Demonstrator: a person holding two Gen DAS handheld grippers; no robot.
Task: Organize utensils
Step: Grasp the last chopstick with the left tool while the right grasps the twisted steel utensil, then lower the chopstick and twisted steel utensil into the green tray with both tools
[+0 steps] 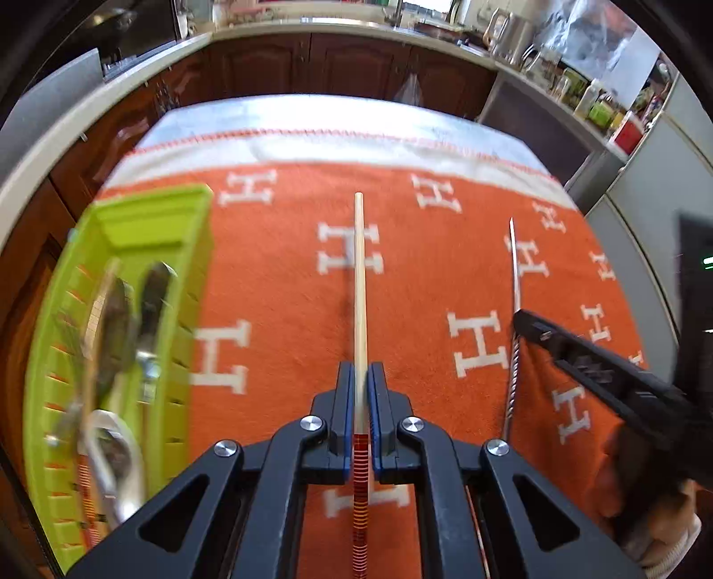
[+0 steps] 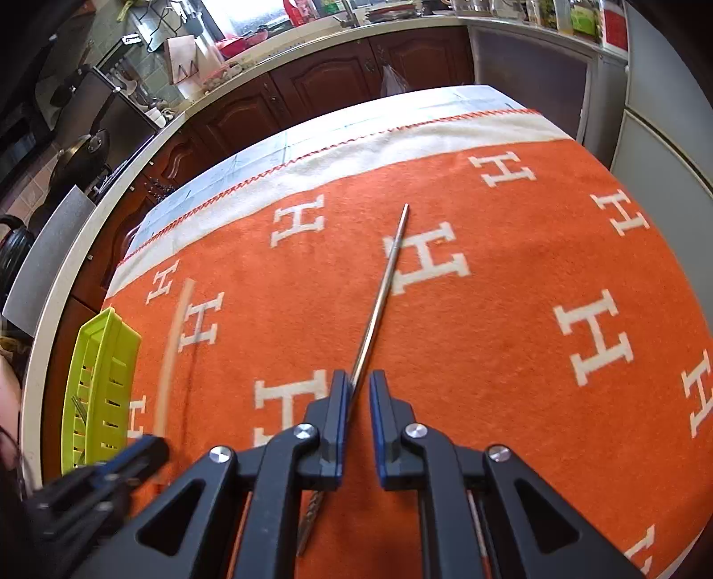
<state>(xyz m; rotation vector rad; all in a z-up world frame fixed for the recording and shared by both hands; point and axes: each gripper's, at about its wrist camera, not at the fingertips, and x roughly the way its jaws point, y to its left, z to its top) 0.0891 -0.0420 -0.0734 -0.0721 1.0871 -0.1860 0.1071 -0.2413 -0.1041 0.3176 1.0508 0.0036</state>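
Observation:
My left gripper [image 1: 361, 369] is shut on a wooden chopstick [image 1: 359, 285] with a red-striped end and holds it above the orange cloth. The chopstick also shows blurred in the right wrist view [image 2: 171, 356]. A lime green utensil tray [image 1: 147, 231] at the left holds metal spoons [image 1: 116, 329]; it also shows in the right wrist view [image 2: 100, 383]. My right gripper [image 2: 358, 378] is open, its jaws on either side of a metal chopstick [image 2: 379, 303] lying on the cloth. That metal chopstick [image 1: 515, 276] and the right gripper [image 1: 526, 320] show at the right of the left wrist view.
An orange cloth with white H letters [image 2: 512, 289] covers the table. Dark wood cabinets [image 1: 312, 67] and a cluttered countertop [image 2: 312, 26] run behind the table. A grey appliance [image 2: 659, 133] stands at the right.

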